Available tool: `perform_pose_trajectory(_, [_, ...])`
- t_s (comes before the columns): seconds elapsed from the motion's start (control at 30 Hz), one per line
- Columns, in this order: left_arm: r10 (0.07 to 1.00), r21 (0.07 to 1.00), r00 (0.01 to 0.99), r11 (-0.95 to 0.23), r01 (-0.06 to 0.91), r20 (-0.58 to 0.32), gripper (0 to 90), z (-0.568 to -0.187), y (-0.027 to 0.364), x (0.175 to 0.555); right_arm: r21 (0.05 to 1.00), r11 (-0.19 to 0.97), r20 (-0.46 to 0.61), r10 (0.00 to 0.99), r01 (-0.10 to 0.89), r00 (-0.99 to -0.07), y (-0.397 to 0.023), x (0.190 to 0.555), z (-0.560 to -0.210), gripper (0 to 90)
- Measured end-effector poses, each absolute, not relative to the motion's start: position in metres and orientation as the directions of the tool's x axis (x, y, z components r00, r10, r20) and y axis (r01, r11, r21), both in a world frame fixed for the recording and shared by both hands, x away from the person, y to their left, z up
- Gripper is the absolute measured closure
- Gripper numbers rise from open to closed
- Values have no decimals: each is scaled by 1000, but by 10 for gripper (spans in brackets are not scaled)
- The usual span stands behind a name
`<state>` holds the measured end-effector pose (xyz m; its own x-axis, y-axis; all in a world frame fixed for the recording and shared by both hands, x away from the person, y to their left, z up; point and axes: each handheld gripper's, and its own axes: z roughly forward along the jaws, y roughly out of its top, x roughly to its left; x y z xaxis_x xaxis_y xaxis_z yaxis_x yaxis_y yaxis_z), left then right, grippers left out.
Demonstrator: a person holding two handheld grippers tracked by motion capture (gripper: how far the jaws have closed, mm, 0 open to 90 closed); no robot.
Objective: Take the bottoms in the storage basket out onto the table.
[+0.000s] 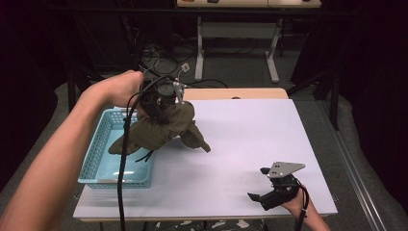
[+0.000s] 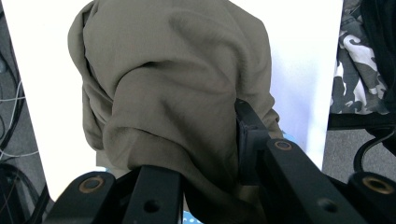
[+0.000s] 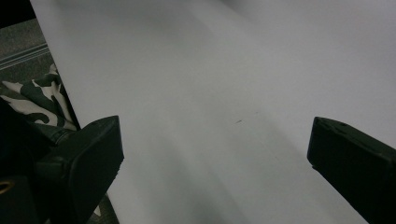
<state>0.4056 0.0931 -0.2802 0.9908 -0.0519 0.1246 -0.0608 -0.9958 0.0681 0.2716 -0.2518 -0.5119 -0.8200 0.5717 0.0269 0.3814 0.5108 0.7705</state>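
Observation:
A bunched olive-green cloth point(image 1: 166, 129) hangs from my left gripper point(image 1: 161, 111), held up over the right edge of a light-blue plastic basket point(image 1: 96, 155) at the table's left. One end of the cloth trails into the basket and the other droops onto the white table point(image 1: 250, 134). In the left gripper view the cloth point(image 2: 173, 84) is wrapped over the left gripper point(image 2: 187, 154), whose jaws are shut on its folds. My right gripper point(image 1: 259, 184) rests near the front right corner of the table. Its jaws are open with nothing between them, seen in the right gripper point(image 3: 217, 140) view over the bare white table point(image 3: 210, 70).
The basket's floor is bare apart from the cloth end. A black cable hangs from the left gripper across the basket. Camouflage-patterned fabric point(image 2: 355, 60) lies beyond the table edge, and the same camouflage fabric point(image 3: 32, 102) appears beside the right gripper. Desk legs and cables stand on the floor behind.

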Motion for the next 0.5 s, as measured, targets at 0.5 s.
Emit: perform_pose_trajectory(0.5, [-90,54,988,-994,-97,126,757,-284,75,408,771,507,32,575,386,-818,-252,271,-512,35])
